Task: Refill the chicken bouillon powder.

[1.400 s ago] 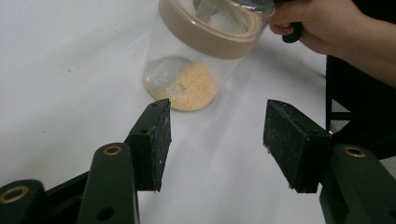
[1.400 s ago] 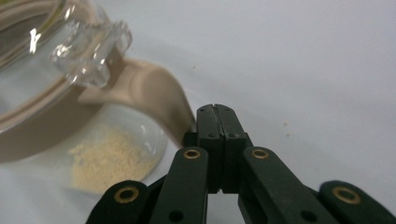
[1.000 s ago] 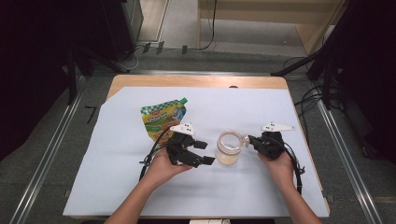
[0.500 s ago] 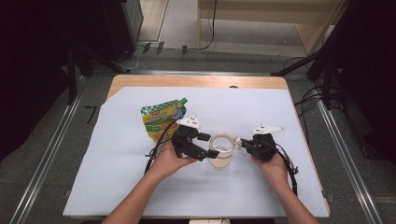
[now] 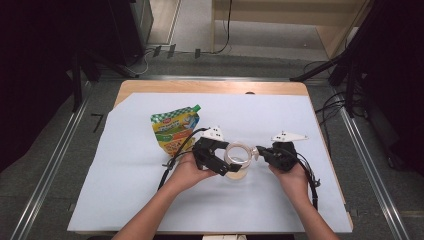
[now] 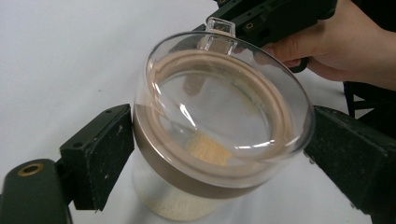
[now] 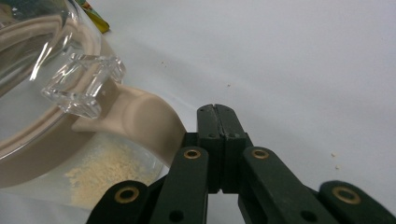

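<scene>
Step in hand: getting a grip on the clear jar (image 5: 237, 159), which stands near the counter's (image 5: 150, 200) middle, a little toward the near edge. Left hand-held gripper (image 5: 220, 162) has just been opening; jaws now spread either side of the jar's lid band, looking close to or touching it, not clearly pinching. Right hand-held gripper (image 7: 217, 116) is pressed together, empty, just beside the lid's clear tab (image 7: 81, 84). Next, probably: left squeezes the jar steady, right works the tab. Green pouch (image 5: 175, 127) lies toward the far-left corner.
</scene>
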Tool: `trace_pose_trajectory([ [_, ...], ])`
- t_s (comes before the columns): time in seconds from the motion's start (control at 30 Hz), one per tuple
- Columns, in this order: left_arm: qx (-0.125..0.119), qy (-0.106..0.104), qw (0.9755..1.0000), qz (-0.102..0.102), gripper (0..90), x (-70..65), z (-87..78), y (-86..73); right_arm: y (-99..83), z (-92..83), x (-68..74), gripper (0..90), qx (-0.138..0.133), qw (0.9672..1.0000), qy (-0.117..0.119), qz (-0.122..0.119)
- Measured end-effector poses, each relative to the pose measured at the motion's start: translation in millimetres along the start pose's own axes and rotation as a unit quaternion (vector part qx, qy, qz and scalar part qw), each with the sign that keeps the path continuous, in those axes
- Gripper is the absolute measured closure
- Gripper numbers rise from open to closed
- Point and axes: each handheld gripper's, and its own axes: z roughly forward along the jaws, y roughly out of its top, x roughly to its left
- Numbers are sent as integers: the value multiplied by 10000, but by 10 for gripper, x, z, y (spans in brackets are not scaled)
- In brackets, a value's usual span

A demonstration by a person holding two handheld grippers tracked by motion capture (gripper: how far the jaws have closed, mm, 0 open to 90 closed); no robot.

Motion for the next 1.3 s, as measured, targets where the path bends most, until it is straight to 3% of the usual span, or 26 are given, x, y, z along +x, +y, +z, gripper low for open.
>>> trace_pose_trajectory([
  [0.03,25,69,9999,89,90,-18,21,3,0,-1,3,900,2,10000,-9,5],
  [0.37,-34,130,9998,137,90,-23,49,3,-18,0,19,900,11,10000,-74,27],
  [0.57,9,281,9992,267,101,-66,29,26,-26,-4,31,900,-9,9999,-110,29],
  [0.73,-1,450,9976,524,115,-115,-14,66,-29,-4,35,900,0,9999,-114,30],
  [0.93,19,433,9979,475,120,-118,-26,83,-30,-5,40,900,-2,9999,-115,8],
  [1.17,50,440,9974,565,126,-130,-55,162,-33,-4,34,900,0,9999,-112,24],
  [1.3,-91,307,9986,428,130,-125,-81,230,-35,-9,38,900,1,9999,-112,47],
])
